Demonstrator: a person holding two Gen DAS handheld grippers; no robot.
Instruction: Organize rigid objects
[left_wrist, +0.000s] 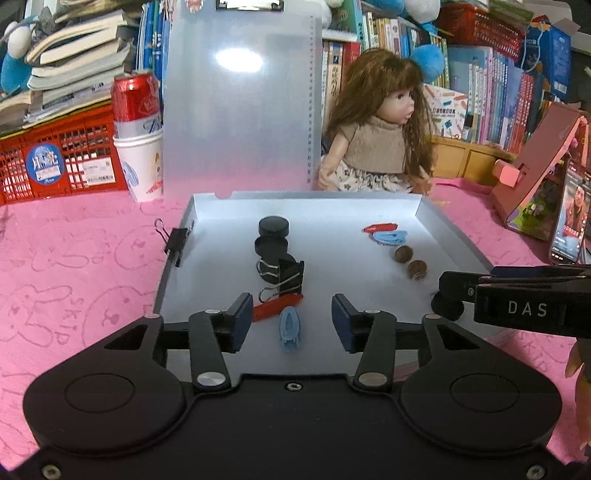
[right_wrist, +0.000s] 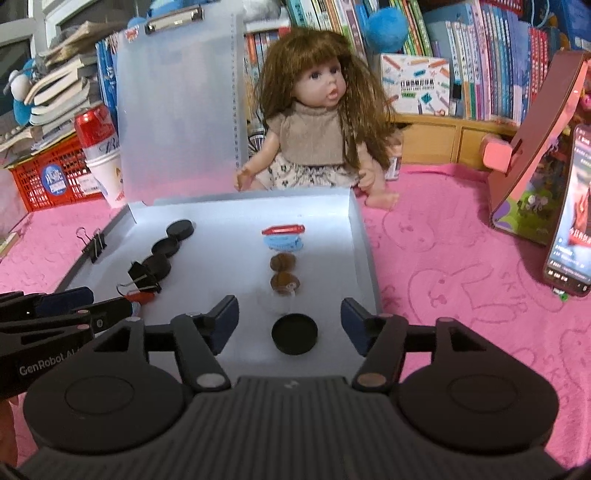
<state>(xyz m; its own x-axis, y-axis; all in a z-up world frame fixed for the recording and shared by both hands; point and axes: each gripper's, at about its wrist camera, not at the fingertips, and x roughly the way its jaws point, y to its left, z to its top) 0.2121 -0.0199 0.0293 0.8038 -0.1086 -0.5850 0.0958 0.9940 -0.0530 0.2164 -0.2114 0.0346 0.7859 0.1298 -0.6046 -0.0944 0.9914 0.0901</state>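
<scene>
An open grey case tray (left_wrist: 458, 236) lies on the pink cloth, its lid standing upright behind it. My left gripper (left_wrist: 291, 301) is open low over the tray's near left part. A blue clip (left_wrist: 290, 328) lies between its fingers, untouched, with a red clip (left_wrist: 277, 308) and a black binder clip (left_wrist: 288, 277) just beyond. My right gripper (right_wrist: 289, 304) is open too, and a black disc (right_wrist: 294, 333) rests on the tray between its pads, clear of both. Ahead of it sit two walnuts (right_wrist: 283, 273), a blue clip (right_wrist: 282, 243) and a red clip (right_wrist: 283, 229). Three more black discs (right_wrist: 166, 246) form a row on the left.
A doll (right_wrist: 314, 129) sits right behind the tray. A red can on stacked paper cups (left_wrist: 138, 147) and a red crate (left_wrist: 55, 162) stand at the back left. A phone (right_wrist: 570, 221) and a pink box (right_wrist: 532, 147) are at the right. Another binder clip (left_wrist: 175, 240) grips the tray's left wall.
</scene>
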